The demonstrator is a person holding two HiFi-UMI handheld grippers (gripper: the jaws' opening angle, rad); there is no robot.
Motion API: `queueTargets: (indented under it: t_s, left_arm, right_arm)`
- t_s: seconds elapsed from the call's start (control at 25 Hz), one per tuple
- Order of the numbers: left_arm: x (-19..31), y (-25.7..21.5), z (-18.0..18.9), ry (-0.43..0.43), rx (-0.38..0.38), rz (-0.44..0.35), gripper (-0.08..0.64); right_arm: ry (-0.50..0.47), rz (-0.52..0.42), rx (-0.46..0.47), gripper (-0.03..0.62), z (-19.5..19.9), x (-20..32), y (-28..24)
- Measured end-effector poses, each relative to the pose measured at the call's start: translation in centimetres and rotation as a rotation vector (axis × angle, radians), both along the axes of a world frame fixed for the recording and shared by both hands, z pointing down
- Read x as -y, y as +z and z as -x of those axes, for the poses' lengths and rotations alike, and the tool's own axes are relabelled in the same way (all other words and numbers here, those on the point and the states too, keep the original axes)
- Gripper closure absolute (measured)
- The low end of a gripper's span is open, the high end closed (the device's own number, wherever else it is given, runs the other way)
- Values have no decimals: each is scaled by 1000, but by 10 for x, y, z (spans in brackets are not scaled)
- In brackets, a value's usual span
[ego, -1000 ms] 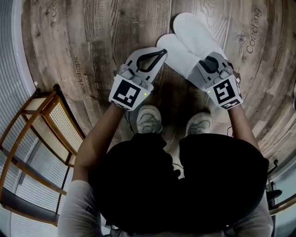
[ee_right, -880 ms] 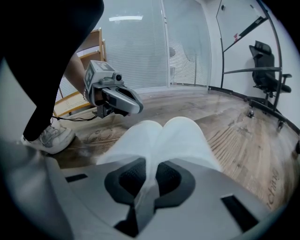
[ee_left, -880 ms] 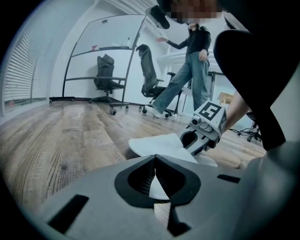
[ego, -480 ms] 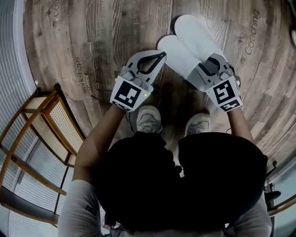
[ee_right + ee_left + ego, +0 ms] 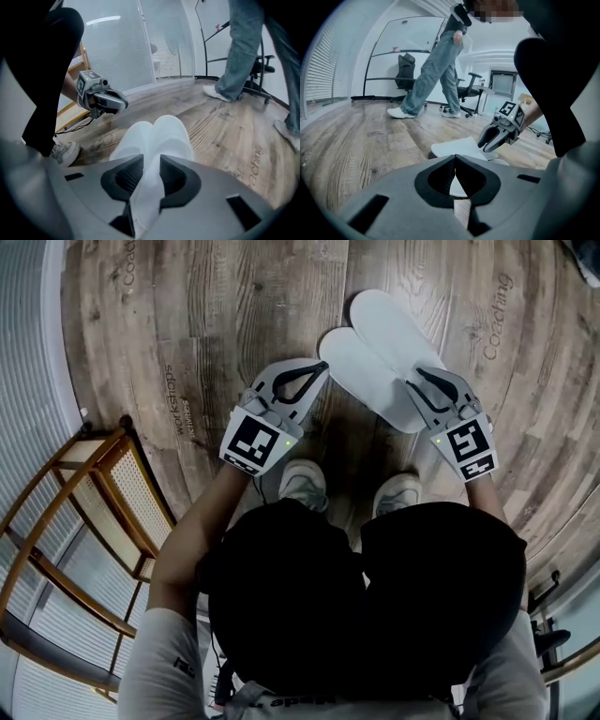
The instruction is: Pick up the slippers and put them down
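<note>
Wood floor [image 5: 216, 306]: slippers [image 5: 375, 343] lying flat. My right gripper [image 5: 420, 381] fingers just opening, slippers between them; left gripper [image 5: 322, 367] fingers together.

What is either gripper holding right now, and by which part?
Nothing. On the right gripper the jaws have just been opening; the white slippers lie on the floor, heel end loose between them. Left gripper shut, empty.

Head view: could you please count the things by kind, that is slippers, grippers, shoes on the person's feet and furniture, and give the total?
White slippers: 2
Grippers, the left gripper and the right gripper: 2
Sneakers on the person's feet: 2
Wooden chair: 1
Total: 7
</note>
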State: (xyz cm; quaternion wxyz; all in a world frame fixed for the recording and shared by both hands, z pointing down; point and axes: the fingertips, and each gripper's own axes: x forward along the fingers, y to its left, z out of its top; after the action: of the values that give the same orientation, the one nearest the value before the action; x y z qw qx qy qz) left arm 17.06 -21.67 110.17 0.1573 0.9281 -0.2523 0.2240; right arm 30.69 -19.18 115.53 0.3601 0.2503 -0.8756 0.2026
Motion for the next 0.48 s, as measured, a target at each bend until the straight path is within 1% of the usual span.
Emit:
queueTargets:
  t_s: [0.24, 0.48]
  left_arm:
    - [16, -56, -4, -46, -29, 11, 548]
    - [30, -147, -8, -71, -60, 3, 548]
  right_arm:
    - [53, -22, 53, 500, 3, 24, -64]
    - [80, -53, 100, 520, 15, 45, -160]
